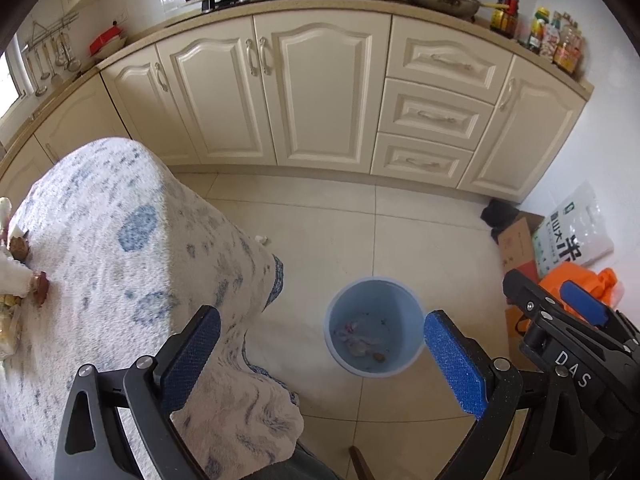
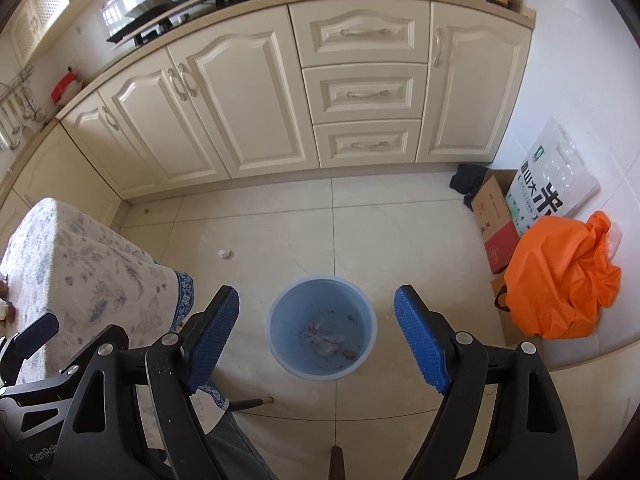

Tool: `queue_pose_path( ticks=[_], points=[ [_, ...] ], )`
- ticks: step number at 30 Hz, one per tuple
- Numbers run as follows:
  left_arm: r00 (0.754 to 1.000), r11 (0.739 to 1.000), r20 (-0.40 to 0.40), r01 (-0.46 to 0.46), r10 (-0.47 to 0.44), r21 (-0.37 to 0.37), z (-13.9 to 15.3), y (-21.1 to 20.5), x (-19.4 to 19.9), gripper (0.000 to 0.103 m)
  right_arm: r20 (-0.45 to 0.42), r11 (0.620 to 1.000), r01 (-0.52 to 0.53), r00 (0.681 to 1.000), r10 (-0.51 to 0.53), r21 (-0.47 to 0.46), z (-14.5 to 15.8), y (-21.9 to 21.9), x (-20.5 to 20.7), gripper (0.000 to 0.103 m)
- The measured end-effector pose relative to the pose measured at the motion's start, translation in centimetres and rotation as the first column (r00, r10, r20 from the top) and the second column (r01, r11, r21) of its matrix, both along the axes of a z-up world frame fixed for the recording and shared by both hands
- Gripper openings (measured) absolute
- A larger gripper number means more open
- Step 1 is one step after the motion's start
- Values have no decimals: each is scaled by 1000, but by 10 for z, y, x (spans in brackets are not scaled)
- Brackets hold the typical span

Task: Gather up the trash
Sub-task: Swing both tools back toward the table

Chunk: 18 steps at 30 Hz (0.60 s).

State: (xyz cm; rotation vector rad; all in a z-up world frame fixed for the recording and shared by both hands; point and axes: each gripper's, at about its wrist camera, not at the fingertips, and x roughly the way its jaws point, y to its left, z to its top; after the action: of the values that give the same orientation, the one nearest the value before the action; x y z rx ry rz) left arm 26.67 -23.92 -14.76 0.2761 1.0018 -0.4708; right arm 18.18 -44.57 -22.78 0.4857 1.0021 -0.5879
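Observation:
A light blue bin (image 1: 375,326) stands on the tiled floor with crumpled wrappers and scraps at its bottom; it also shows in the right wrist view (image 2: 322,326). My left gripper (image 1: 320,356) is open and empty, held above the table edge and the bin. My right gripper (image 2: 318,344) is open and empty, directly over the bin. Leftover trash (image 1: 20,268), brown bits and white paper, lies on the cloth-covered table (image 1: 104,248) at the far left. A small white scrap (image 2: 225,254) lies on the floor beyond the bin.
Cream cabinets (image 2: 280,92) run along the back. A cardboard box (image 2: 496,224), a rice bag (image 2: 556,176) and an orange bag (image 2: 560,280) sit at the right wall. Chair legs (image 2: 252,402) show near the bottom. The right gripper's body (image 1: 572,332) shows in the left wrist view.

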Motion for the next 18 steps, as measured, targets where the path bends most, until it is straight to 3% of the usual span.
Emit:
queue_pose_path(
  ticks=[10,18],
  points=[
    [995,998,89,-30,35,-60,43,45,-51,100,96,998,-29,995,34,-53,47,29,-22,82],
    [981,989,154,-103,119,-109,75,104,-92,100,164,990,-106,979,120,-93,78,75,-26,82]
  ],
)
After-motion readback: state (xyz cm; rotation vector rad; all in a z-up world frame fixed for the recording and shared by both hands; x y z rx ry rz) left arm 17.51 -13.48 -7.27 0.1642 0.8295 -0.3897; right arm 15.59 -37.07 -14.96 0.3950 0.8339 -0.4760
